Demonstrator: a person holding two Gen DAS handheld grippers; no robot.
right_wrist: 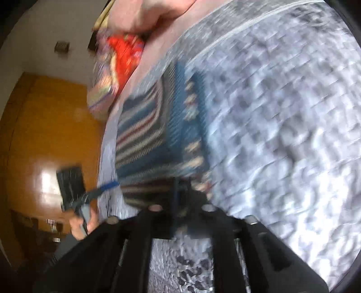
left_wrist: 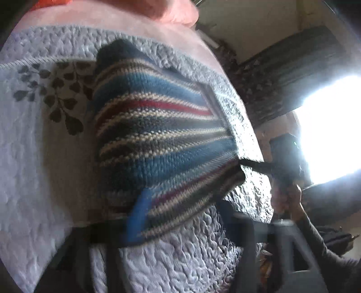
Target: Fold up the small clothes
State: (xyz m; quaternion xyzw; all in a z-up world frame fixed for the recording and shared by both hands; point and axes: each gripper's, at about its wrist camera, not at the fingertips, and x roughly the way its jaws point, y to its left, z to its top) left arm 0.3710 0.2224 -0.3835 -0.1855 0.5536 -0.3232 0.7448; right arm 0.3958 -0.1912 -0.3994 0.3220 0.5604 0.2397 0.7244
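Note:
A knitted sweater (left_wrist: 158,126) (right_wrist: 146,139) with blue, red, cream and dark stripes lies on a grey quilted bedspread (left_wrist: 180,266) (right_wrist: 282,135). Its lower flap is raised off the quilt and casts a shadow. In the blurred left wrist view my left gripper (left_wrist: 182,202) has its fingers spread, with the flap's lower corner between them. My right gripper (right_wrist: 183,189) is shut on the sweater's near edge. From the left wrist camera that same right gripper (left_wrist: 246,162) pinches the flap's right corner. In the right wrist view my left gripper (right_wrist: 108,186) reaches the sweater's left edge.
A pink blanket (left_wrist: 112,15) and red patterned fabric (right_wrist: 124,56) lie at the bed's far end. The person's hands (left_wrist: 286,198) (right_wrist: 81,227) hold the gripper handles. An orange wooden door (right_wrist: 45,124) stands left, and a bright window (left_wrist: 334,126) glares right. Both views are motion-blurred.

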